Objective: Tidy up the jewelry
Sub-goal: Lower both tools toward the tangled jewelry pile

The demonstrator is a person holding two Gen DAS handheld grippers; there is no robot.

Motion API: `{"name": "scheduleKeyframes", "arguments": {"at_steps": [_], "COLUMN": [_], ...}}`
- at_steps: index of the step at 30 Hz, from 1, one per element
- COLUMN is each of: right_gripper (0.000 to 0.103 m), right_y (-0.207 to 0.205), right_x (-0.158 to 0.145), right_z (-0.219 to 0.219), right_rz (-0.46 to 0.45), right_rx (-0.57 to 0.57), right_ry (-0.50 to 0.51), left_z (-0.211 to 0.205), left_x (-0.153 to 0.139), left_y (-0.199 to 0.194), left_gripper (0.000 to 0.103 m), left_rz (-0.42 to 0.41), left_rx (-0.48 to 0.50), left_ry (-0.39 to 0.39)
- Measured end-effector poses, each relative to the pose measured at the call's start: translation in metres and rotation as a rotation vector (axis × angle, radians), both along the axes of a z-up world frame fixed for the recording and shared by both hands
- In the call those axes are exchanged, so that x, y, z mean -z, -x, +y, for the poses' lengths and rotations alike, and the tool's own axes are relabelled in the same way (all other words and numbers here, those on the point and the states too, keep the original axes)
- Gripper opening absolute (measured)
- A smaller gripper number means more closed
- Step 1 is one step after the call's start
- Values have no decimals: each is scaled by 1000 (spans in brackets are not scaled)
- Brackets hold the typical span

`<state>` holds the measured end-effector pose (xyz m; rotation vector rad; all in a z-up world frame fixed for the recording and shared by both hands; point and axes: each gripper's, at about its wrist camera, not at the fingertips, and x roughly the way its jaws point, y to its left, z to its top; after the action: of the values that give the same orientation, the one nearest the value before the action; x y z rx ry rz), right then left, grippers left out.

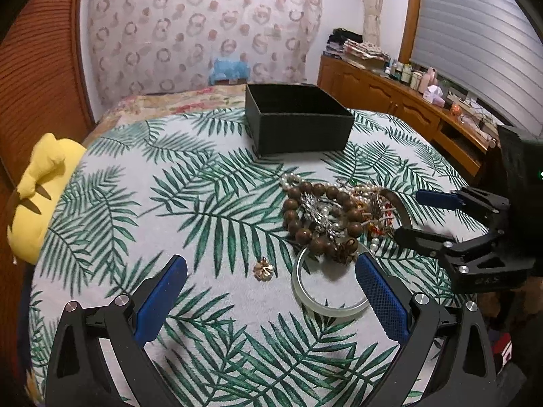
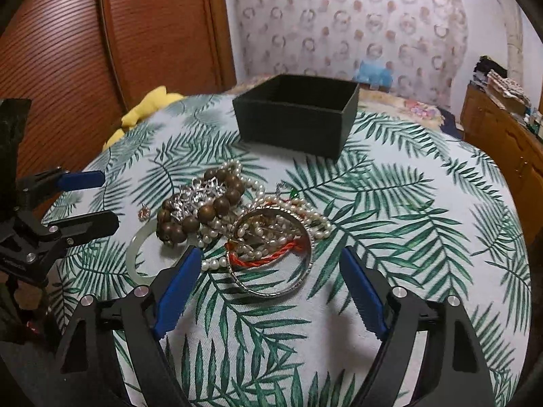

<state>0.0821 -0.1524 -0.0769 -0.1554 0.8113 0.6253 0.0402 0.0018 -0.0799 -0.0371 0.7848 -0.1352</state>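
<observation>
A pile of jewelry (image 1: 339,217) lies on the palm-leaf cloth: a brown wooden bead bracelet (image 1: 298,210), pearls, a silver bangle (image 2: 271,254) with a red cord (image 2: 271,256), and a pale jade bangle (image 1: 325,291). A small gold flower piece (image 1: 264,269) lies apart on the left. An open black box (image 1: 295,118) stands behind the pile. My left gripper (image 1: 271,264) is open and empty, its right finger by the jade bangle. My right gripper (image 2: 268,254) is open and empty, straddling the silver bangle; it also shows in the left wrist view (image 1: 407,213).
A yellow plush toy (image 1: 40,190) sits at the table's left edge. A wooden sideboard (image 1: 407,108) with bottles runs along the right. A wooden wardrobe (image 2: 101,51) stands at the left. A patterned curtain hangs behind.
</observation>
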Motion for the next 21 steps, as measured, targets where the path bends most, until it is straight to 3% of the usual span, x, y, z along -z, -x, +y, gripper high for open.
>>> {"name": "scheduleKeyframes", "arguments": {"at_steps": [3, 6, 8, 17, 21], "right_gripper": [84, 73, 60, 60, 60], "right_y": [-4, -7, -8, -8, -8], "right_x": [4, 6, 7, 7, 7], "right_z": [2, 3, 3, 2, 2], "right_rz": [27, 40, 55, 50, 47], "right_rx": [-12, -18, -19, -14, -13], "right_ry": [3, 3, 3, 8, 17], "left_z": [-1, 2, 5, 8, 5], "left_x": [4, 6, 5, 14, 16], "left_y": [-5, -12, -18, -49, -60], "left_gripper": [95, 85, 76, 51, 50], "left_rz": [14, 31, 36, 104, 128], "left_rx": [31, 45, 50, 70, 79], "left_ry": [19, 55, 71, 98, 86]}}
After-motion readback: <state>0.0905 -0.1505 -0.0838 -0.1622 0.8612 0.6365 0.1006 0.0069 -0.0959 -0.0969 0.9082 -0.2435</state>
